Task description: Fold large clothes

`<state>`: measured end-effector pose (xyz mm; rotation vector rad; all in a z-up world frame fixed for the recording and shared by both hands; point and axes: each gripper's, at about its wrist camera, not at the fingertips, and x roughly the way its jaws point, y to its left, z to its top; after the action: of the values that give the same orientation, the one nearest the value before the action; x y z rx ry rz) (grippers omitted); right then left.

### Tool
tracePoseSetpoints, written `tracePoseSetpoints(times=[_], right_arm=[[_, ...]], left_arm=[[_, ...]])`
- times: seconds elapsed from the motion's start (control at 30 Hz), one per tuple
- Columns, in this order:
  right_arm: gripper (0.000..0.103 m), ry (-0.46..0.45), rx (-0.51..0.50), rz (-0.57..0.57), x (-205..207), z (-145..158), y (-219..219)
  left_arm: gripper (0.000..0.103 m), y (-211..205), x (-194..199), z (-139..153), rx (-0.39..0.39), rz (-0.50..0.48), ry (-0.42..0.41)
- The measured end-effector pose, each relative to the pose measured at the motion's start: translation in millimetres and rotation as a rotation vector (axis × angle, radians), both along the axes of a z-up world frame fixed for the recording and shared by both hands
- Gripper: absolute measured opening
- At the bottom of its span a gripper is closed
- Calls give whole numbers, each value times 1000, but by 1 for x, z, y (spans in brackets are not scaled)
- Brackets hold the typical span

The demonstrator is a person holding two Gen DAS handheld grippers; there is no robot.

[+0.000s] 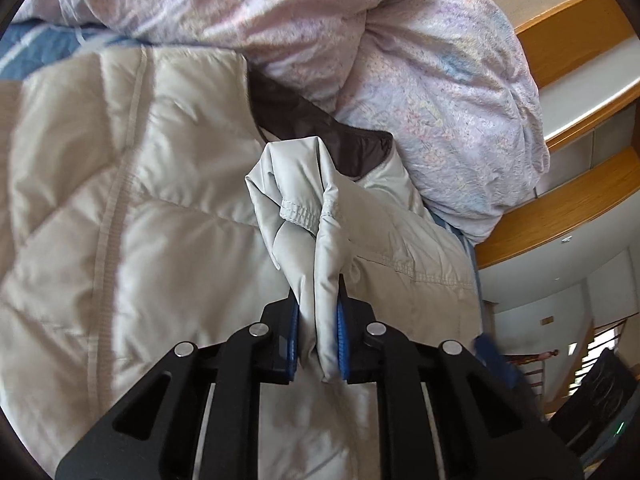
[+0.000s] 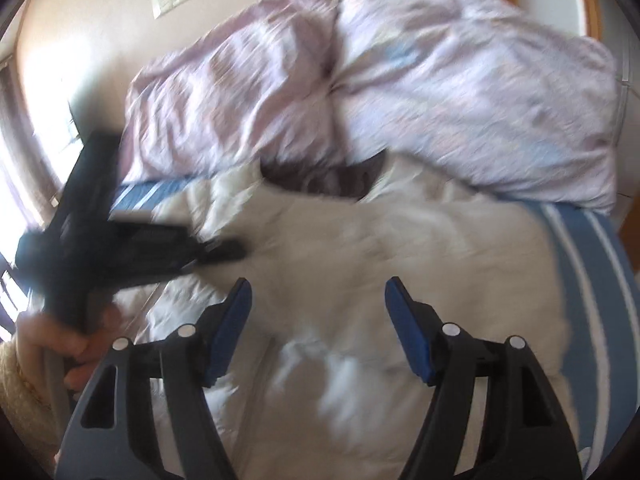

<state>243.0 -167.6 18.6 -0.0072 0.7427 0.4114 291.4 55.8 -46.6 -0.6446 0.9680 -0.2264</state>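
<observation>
The right-wrist view is motion-blurred, so the puffer jacket (image 2: 360,264) shows only as a pale mass on the blue striped bedsheet (image 2: 592,264). The left gripper (image 1: 318,336) is clamped on a bunched sleeve cuff (image 1: 304,208). The right gripper (image 2: 318,332) hangs over the jacket, jaws apart, nothing between them. A crumpled lilac duvet (image 1: 420,80) crowds the bed's far edge, overlapping the jacket's dark lining (image 1: 304,120).

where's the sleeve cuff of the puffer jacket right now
In the left wrist view, centre: the pale grey quilted jacket's elastic cuff sticks up from the left tool, below the crumpled pink duvet.
</observation>
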Motion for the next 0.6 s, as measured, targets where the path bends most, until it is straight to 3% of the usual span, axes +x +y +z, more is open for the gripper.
tracePoseSetpoints(times=[0.17, 0.3, 0.37, 0.5, 0.6], right_arm=[[59, 37, 28, -192, 34, -2, -36], [55, 99, 31, -266, 53, -21, -47], [55, 110, 15, -271, 56, -27, -47], [55, 75, -9, -277, 52, -23, -47], [55, 47, -19, -283, 53, -17, -44]], left_arm=[[14, 17, -14, -7, 127, 44, 1], [17, 17, -15, -18, 170, 43, 15], [24, 19, -18, -13, 171, 47, 11], [56, 33, -28, 10, 177, 105, -43], [65, 30, -32, 39, 221, 122, -131]])
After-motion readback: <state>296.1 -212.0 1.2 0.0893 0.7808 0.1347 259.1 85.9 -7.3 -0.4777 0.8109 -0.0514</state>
